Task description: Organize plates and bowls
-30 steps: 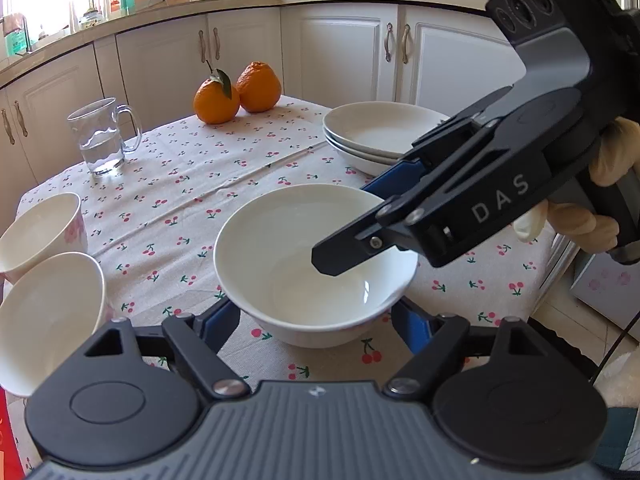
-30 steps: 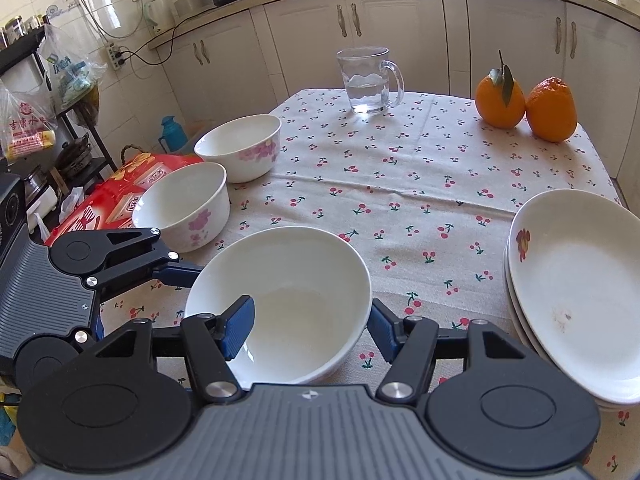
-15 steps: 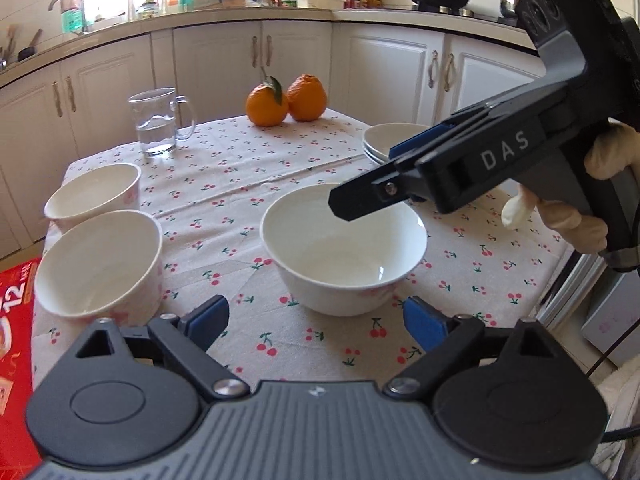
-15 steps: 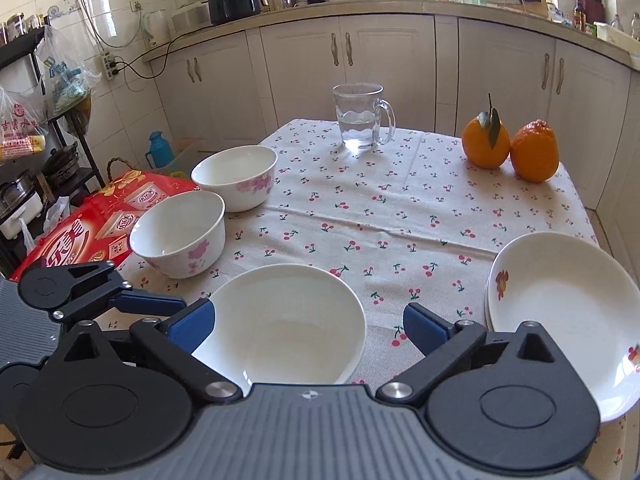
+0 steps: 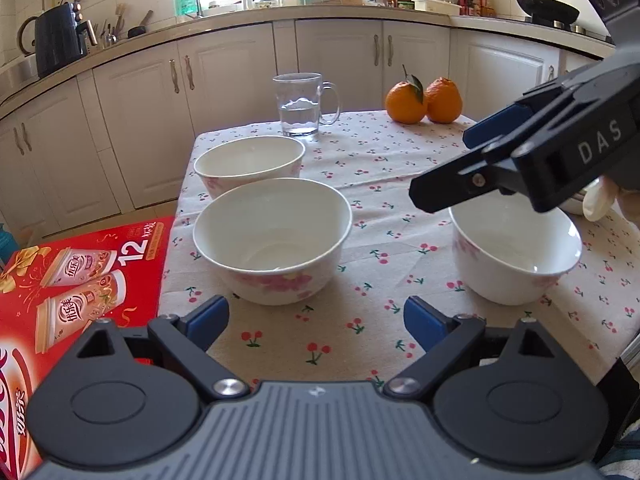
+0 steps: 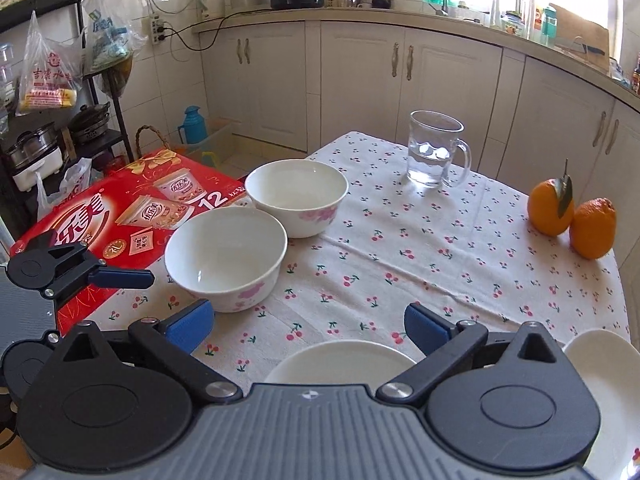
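Three bowls stand on the cherry-print tablecloth: a far bowl and a middle bowl almost touching at the table's left edge, and a near bowl apart to the right. The left gripper is spread wide and empty, just short of the middle bowl. The right gripper, also spread and empty, hovers over the near bowl's rim. A stack of plates sits beside it.
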`<state>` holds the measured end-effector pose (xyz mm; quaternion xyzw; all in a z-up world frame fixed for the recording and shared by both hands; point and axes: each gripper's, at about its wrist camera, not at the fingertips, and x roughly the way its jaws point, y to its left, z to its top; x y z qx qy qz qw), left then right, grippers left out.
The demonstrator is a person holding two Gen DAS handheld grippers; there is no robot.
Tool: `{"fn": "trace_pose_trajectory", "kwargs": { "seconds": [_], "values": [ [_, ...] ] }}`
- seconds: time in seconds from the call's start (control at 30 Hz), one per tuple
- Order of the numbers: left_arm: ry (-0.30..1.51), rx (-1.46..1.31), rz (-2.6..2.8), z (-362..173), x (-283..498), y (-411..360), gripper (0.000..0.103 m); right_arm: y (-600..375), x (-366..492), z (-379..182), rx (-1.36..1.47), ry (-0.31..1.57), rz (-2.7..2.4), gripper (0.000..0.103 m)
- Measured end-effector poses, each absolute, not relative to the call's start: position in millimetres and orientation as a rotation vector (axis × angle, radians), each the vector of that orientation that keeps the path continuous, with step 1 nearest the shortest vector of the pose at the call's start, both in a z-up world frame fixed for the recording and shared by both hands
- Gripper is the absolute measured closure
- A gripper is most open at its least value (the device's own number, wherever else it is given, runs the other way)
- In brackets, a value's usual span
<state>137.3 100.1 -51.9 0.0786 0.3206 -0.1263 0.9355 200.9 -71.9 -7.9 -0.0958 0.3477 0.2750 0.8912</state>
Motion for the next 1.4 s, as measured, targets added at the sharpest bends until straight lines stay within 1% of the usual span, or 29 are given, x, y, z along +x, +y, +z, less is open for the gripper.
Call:
{"fn": "trace_pose_trajectory", "kwargs": {
  "seconds": [0.13,0.23,0.37,0.47,0.53,0.6,0.73,0.97,1.03,1.27,1.4],
  "values": [
    [0.646,0.168,-0.242,-55,143,103,0.009,-52,212,-7,-0.224,0.728,0.616,0.001],
    [0.644,0.179,-0.235,-58,149,104,0.009,-38,222,-8,-0.22,0.737,0.659,0.003],
    [0.636,0.171,-0.237,-58,155,108,0.009,-23,240,-15,-0.197,0.783,0.699,0.011],
    [0.64,0.152,-0.258,-60,160,110,0.009,-14,251,-22,-0.203,0.811,0.711,0.016],
    [0.636,0.156,-0.267,-61,162,110,0.009,-9,257,-26,-0.215,0.823,0.718,0.016],
    [0.629,0.162,-0.285,-62,163,110,0.009,-6,263,-29,-0.213,0.838,0.724,0.021],
    [0.625,0.167,-0.293,-62,167,110,0.009,-2,276,-36,-0.186,0.871,0.745,0.023],
    [0.61,0.172,-0.312,-64,172,113,0.009,4,289,-44,-0.16,0.902,0.762,0.032],
    [0.609,0.169,-0.313,-65,174,115,0.009,4,291,-46,-0.148,0.907,0.771,0.032],
    [0.582,0.153,-0.313,-62,177,119,0.01,4,294,-49,-0.118,0.917,0.784,0.039],
    [0.572,0.136,-0.325,-62,180,122,0.011,4,294,-50,-0.118,0.916,0.786,0.04]
  ]
}}
